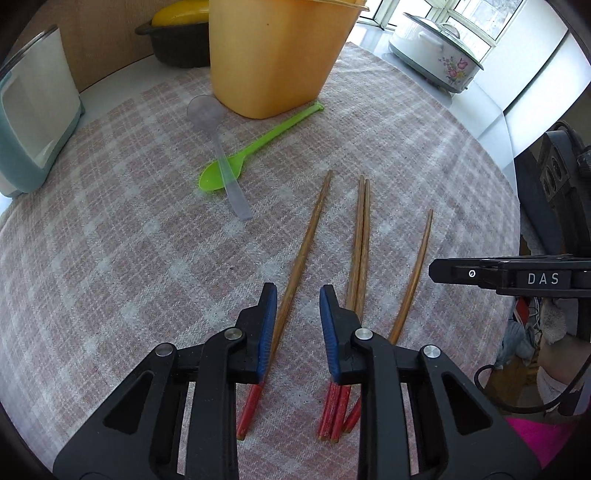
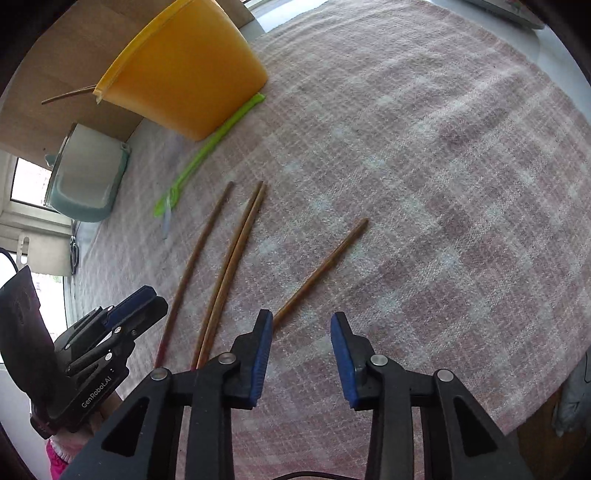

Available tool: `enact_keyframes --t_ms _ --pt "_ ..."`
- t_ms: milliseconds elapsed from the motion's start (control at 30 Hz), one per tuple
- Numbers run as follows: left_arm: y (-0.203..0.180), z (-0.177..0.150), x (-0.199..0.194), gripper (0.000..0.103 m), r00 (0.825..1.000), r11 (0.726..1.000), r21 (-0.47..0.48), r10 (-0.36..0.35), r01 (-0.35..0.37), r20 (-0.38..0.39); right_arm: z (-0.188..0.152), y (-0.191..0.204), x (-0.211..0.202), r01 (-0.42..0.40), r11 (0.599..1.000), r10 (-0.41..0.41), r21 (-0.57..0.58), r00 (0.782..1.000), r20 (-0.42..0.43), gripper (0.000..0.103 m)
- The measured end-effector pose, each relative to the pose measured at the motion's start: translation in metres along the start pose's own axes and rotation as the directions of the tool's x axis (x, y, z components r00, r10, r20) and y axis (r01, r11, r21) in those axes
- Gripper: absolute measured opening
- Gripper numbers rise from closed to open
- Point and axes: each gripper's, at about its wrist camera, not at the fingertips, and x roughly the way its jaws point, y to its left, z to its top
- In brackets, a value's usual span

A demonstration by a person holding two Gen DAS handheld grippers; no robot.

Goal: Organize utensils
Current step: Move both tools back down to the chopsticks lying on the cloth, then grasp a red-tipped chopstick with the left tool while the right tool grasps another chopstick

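Observation:
Several wooden chopsticks with red ends lie on the pink checked cloth (image 1: 110, 229). My left gripper (image 1: 298, 295) is open and empty, hovering above the cloth between a single chopstick (image 1: 306, 236) and a pair (image 1: 360, 236) lying side by side. Another chopstick (image 1: 415, 273) lies to the right. A green spoon (image 1: 255, 147) and a clear spoon (image 1: 221, 155) lie crossed in front of the orange holder (image 1: 273, 55). My right gripper (image 2: 301, 325) is open and empty, just right of the lone chopstick (image 2: 325, 266). The pair (image 2: 236, 258) and holder (image 2: 184, 70) show there too.
A teal and white container (image 1: 33, 118) stands at the left. A dark dish with a yellow lid (image 1: 177, 33) sits behind the holder. A floral cooker (image 1: 436, 55) stands at the back right. The table edge curves along the right.

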Motion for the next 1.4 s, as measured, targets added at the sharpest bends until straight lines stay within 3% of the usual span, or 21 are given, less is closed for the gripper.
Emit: enact_keyframes --t_ms 400,600,800,1000,1033,1100,1167,1233,1333,1400 --pt "0.001 0.008 0.019 0.023 1.0 1.0 0.029 -0.003 0.004 -0.029 0.008 0.016 0.017 0.076 0.996 -0.076 0.041 0.997 -0.013 0.033" --pt "-0.003 0.012 0.027 0.023 0.999 0.999 0.038 -0.021 0.022 -0.038 0.019 0.04 0.027 0.167 0.985 -0.168 -0.032 0.985 -0.035 0.028" --pt "-0.004 0.016 0.031 0.008 0.999 0.999 0.046 0.021 -0.019 -0.041 0.032 0.063 0.038 0.226 0.967 -0.231 -0.12 0.972 -0.033 0.014" --pt "-0.001 0.01 0.028 0.007 0.999 0.999 0.045 0.031 -0.03 -0.037 0.048 0.078 0.041 0.27 0.937 -0.276 -0.224 0.961 0.005 0.005" --pt "0.0 0.008 0.026 0.006 0.999 0.999 0.034 0.03 -0.029 -0.037 0.051 0.08 0.04 0.277 0.929 -0.282 -0.245 0.959 0.015 0.0" --pt "0.002 0.005 0.025 0.006 0.999 0.999 0.027 0.033 -0.032 -0.04 0.058 0.082 0.038 0.301 0.909 -0.304 -0.289 0.952 0.036 0.0" --pt "0.001 0.003 0.023 0.006 0.998 0.998 0.042 0.049 -0.048 -0.044 0.065 0.082 0.039 0.274 0.917 -0.282 -0.289 0.959 0.015 0.0" --pt "-0.001 0.002 0.023 0.006 0.997 0.996 0.06 0.062 -0.059 -0.049 0.073 0.073 0.036 0.218 0.947 -0.229 -0.237 0.973 -0.022 0.002" --pt "-0.003 0.004 0.023 0.006 0.997 0.996 0.066 0.063 -0.059 -0.054 0.08 0.046 0.023 0.131 0.983 -0.141 -0.126 0.987 -0.075 0.036" --pt "-0.003 0.005 0.024 0.006 0.996 0.996 0.075 0.061 -0.056 -0.06 0.077 0.042 0.023 0.108 0.99 -0.117 -0.091 0.989 -0.094 0.035"
